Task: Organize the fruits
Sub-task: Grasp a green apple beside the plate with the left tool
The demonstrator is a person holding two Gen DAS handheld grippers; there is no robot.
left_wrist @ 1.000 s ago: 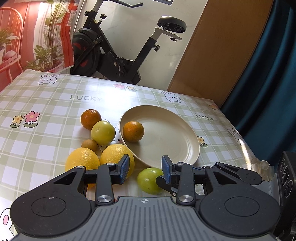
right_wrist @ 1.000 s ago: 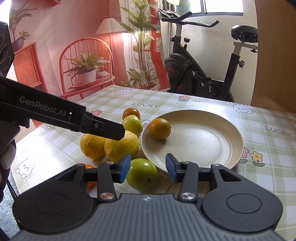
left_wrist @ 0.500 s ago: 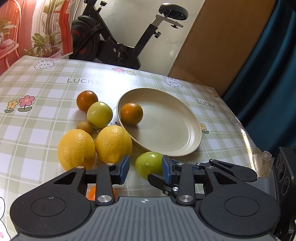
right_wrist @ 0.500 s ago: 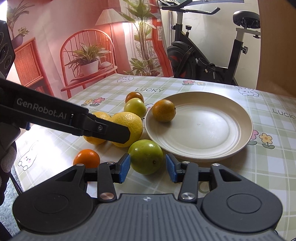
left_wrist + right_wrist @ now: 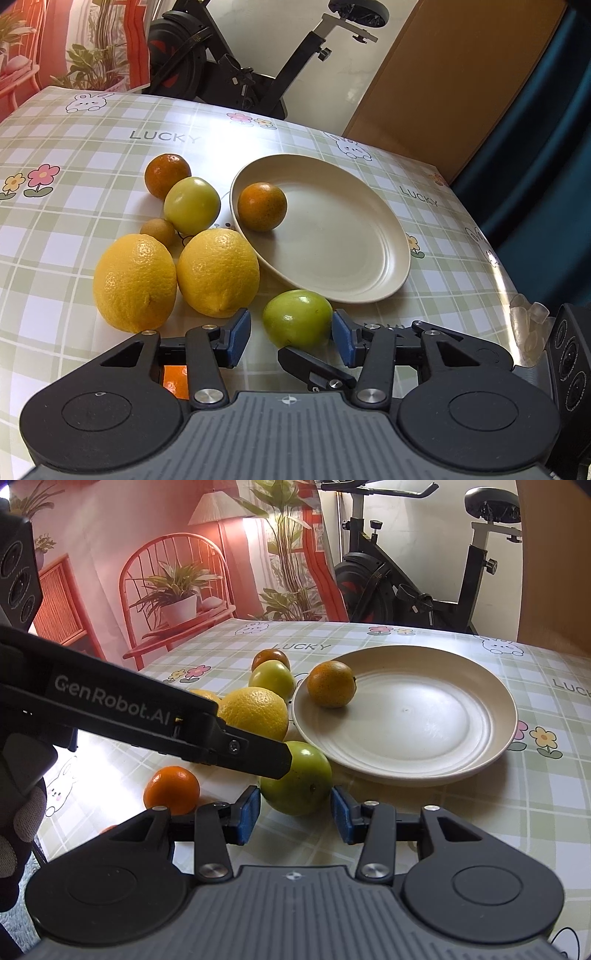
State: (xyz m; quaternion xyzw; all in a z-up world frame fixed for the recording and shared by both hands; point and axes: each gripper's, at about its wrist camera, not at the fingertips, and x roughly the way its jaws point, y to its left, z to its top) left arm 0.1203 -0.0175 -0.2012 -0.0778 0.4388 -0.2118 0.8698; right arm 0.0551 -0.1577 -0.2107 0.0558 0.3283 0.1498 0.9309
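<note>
Looking along your left gripper, you see its blue-padded fingers spread apart, with the green fruit sitting between the tips on the worktop. The right pad is just beside the fruit's skin; whether it touches, you cannot tell. The fruit lies just off the near rim of the plate. One orange rests inside the plate at its left edge. Left of the plate are two lemons side by side, a yellow-green fruit, a dark orange behind it, and a small brown fruit. A bit of orange peel shows under the left finger. A black finger of your other gripper pokes in below the green fruit.

From your right gripper, the fingers are likewise apart, tips on either side of the same green fruit, with no clear contact. Your left gripper's black arm crosses from the left, its tip over the fruit's top left. A mandarin sits on the worktop near the left finger. The plate lies just beyond, holding the orange, with a lemon to its left.
</note>
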